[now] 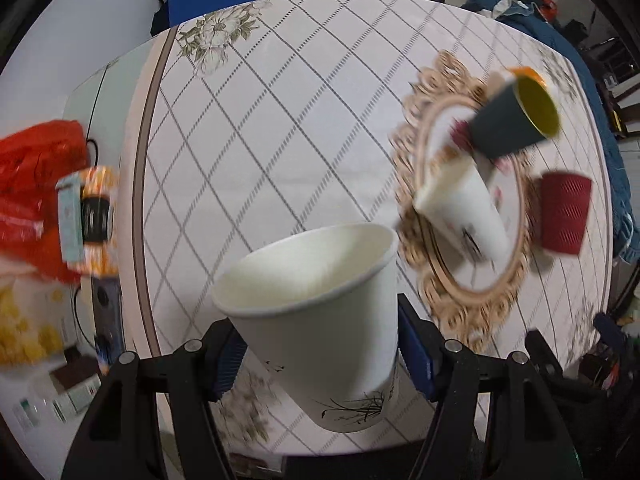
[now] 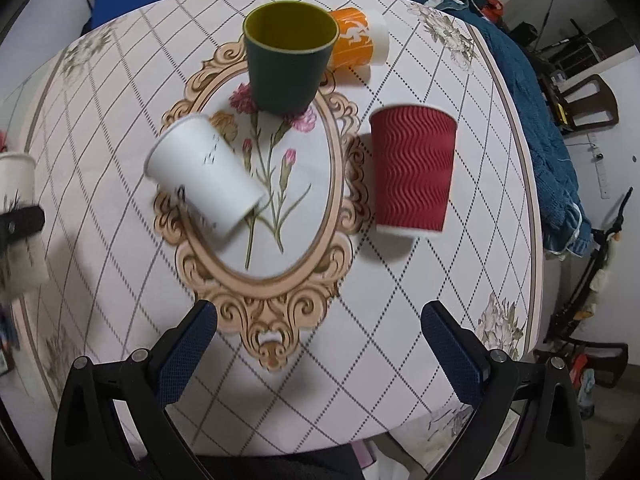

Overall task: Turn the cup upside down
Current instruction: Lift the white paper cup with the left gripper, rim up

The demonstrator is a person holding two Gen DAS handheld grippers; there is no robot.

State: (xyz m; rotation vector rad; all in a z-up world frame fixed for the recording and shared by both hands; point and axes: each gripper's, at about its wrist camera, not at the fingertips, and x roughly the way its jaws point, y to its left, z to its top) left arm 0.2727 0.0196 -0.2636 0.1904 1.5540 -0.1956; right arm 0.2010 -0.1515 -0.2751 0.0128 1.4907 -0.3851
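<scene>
The round counter (image 2: 120,240), covered in a pale cloth with a diamond grid, carried a printed oval gold-scrolled flower medallion (image 2: 264,208), which serves here as the landmark. Off the medallion's right side stood a red ribbed paper cup (image 2: 412,172), mouth up. On the medallion's far end stood a dark green cup with a yellow-green inside (image 2: 288,64), also mouth up, and just behind it an orange-and-white patterned cup (image 2: 360,40) lay on its side. Across the medallion's left half lay a plain white paper cup (image 2: 204,172), tipped over.

Well to the left of the medallion, the left hand-held gripper (image 1: 316,356) pinched a white paper cup with an ink grass drawing (image 1: 324,320) by its lower wall, held clear of the cloth and tilted, mouth away from the camera; gripping low probably left room to roll it over. The right hand-held gripper (image 2: 320,344) hovered near the medallion's near end, its jaws spread and holding nothing, likely waiting its turn.
</scene>
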